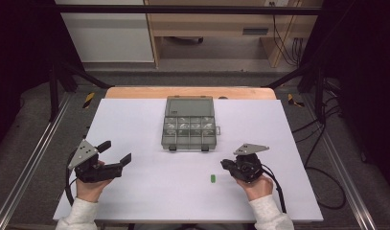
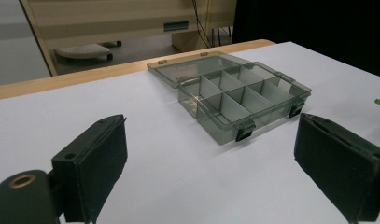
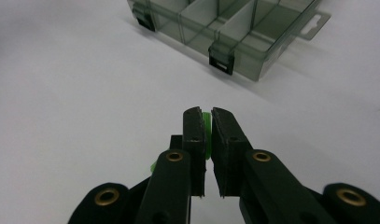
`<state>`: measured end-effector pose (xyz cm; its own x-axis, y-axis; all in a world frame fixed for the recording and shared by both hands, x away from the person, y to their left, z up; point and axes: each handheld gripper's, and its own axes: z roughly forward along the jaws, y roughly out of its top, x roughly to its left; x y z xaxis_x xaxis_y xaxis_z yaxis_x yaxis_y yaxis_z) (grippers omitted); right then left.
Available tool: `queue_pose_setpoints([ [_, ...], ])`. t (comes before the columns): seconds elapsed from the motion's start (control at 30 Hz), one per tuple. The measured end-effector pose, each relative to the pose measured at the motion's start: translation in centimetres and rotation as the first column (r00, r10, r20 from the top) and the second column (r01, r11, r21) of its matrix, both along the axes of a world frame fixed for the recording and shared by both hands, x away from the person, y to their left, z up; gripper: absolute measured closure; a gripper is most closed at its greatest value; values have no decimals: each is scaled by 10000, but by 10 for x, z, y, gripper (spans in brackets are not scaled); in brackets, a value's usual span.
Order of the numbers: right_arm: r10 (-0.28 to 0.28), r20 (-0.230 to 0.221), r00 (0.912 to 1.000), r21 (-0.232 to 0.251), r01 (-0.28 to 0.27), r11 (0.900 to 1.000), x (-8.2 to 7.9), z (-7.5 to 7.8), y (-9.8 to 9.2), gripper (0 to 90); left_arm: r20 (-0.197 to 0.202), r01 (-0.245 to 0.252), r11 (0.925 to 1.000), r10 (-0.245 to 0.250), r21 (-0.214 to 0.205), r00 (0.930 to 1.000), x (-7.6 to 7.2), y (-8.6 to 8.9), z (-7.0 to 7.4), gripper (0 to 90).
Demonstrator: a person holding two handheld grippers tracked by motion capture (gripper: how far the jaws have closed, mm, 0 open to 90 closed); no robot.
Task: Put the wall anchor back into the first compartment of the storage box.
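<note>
A clear grey compartment box point(image 1: 189, 125) stands at mid-table with its lid laid open to the far side and two black latches on the near wall. My right gripper point(image 1: 223, 164) hovers near the front right, aimed at the box point(image 3: 234, 28). In the right gripper view this gripper point(image 3: 206, 114) is shut on a small green piece point(image 3: 207, 122), pinched between its pads. A small green piece point(image 1: 212, 178) shows just left of it in the high view; I cannot tell whether it is the same one. My left gripper point(image 1: 117, 151) rests open at the front left, its wide jaws point(image 2: 211, 126) framing the box point(image 2: 243, 98) from a distance.
A white mat point(image 1: 149, 191) covers the table, with a wooden edge point(image 1: 135, 92) along the far side. Black frame posts point(image 1: 53, 81) stand at both back corners. Cables point(image 1: 322, 163) lie on the floor to the right.
</note>
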<state>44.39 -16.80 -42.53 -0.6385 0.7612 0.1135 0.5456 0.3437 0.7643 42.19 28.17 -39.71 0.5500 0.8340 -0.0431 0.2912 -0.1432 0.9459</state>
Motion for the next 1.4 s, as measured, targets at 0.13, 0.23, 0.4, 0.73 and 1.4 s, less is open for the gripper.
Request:
queue_pose_setpoints([
  [0.13,-1,466,9989,349,-15,9994,3,12,-3,845,125,47,10000,-46,-63,9999,-1,2,0,94],
  [0.23,-1,783,9969,557,-43,9984,5,20,-2,845,191,66,10000,-65,-52,9998,-1,3,-1,94],
  [0.4,-97,1292,9916,855,-14,9963,13,35,7,845,84,75,10000,-74,-40,9999,1,3,-3,94],
  [0.73,-233,1434,9894,1133,70,9935,40,45,24,845,-29,104,9999,-104,58,9999,2,2,-4,94],
  [1.4,-125,1828,9831,1154,-89,9933,99,54,89,844,-94,151,9999,-151,61,9998,3,0,-5,94],
])
